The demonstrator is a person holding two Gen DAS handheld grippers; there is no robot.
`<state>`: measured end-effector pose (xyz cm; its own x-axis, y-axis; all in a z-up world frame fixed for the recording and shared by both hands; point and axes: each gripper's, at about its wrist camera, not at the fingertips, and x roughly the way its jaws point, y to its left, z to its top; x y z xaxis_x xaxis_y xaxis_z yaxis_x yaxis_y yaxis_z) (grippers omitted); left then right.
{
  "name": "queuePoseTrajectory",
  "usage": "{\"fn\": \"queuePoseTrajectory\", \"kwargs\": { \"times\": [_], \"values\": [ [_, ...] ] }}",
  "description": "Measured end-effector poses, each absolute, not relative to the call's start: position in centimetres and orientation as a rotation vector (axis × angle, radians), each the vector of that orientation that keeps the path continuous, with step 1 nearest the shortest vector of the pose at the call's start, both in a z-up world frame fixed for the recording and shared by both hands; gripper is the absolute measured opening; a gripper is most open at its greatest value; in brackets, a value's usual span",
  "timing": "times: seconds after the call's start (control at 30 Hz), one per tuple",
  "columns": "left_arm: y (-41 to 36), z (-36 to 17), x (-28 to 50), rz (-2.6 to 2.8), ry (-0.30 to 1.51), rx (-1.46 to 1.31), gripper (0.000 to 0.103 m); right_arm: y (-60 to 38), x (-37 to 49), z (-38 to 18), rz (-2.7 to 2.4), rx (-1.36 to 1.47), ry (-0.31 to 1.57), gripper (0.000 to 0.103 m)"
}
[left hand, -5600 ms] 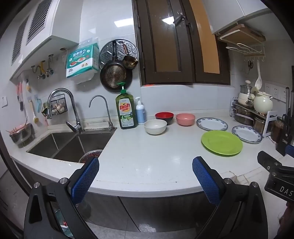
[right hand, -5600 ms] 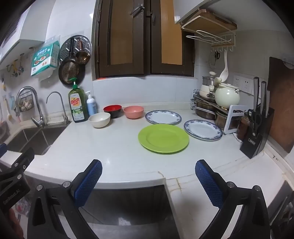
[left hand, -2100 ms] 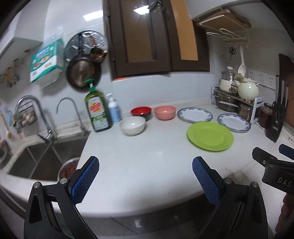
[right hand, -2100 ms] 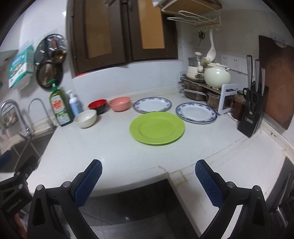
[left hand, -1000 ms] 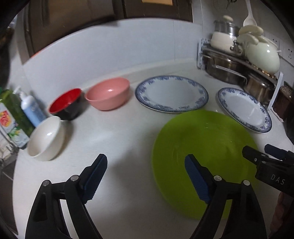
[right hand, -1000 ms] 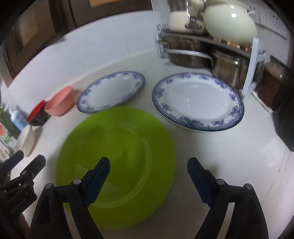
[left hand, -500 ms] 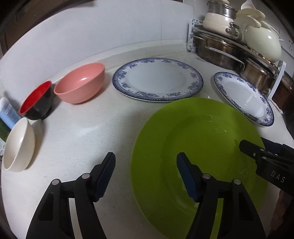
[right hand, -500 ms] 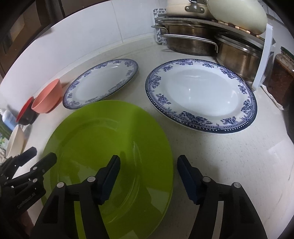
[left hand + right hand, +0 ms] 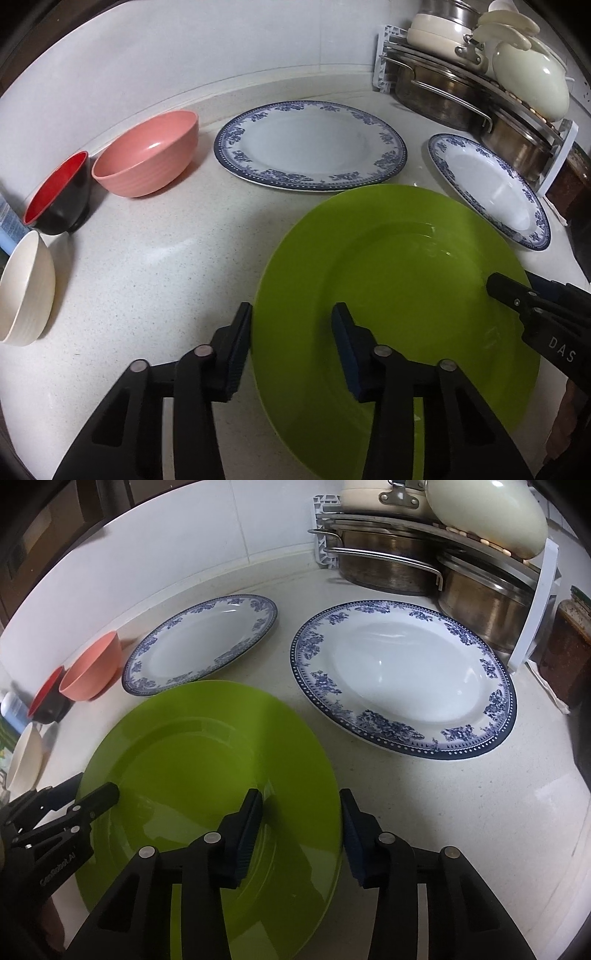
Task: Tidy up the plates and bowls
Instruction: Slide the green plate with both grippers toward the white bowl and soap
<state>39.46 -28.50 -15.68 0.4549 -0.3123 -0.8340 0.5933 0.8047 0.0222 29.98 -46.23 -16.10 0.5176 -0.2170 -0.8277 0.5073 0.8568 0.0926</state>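
I am closing both grippers, left (image 9: 291,332) and right (image 9: 301,818), astride opposite rims of the green plate (image 9: 406,295), not yet pinching.

speckled white counter (image 9: 155,266) against white tiled wall (image 9: 236,528)

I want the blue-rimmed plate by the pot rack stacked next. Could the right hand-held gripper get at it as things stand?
Probably yes. The blue-rimmed plate lies flat with bare counter around its near edge. But the right hand-held gripper now straddles the green plate rim, its jaws just closing.
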Motion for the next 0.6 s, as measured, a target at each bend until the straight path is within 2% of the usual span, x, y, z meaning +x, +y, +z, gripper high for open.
{"fn": "queuePoseTrajectory", "kwargs": {
  "times": [0.6],
  "values": [
    [-26.5, -14.6, 38.8, -0.549, 0.933, 0.288, 0.039, -45.0, 29.7, -15.1, -0.438, 0.300, 0.923, 0.042]
  ]
}}
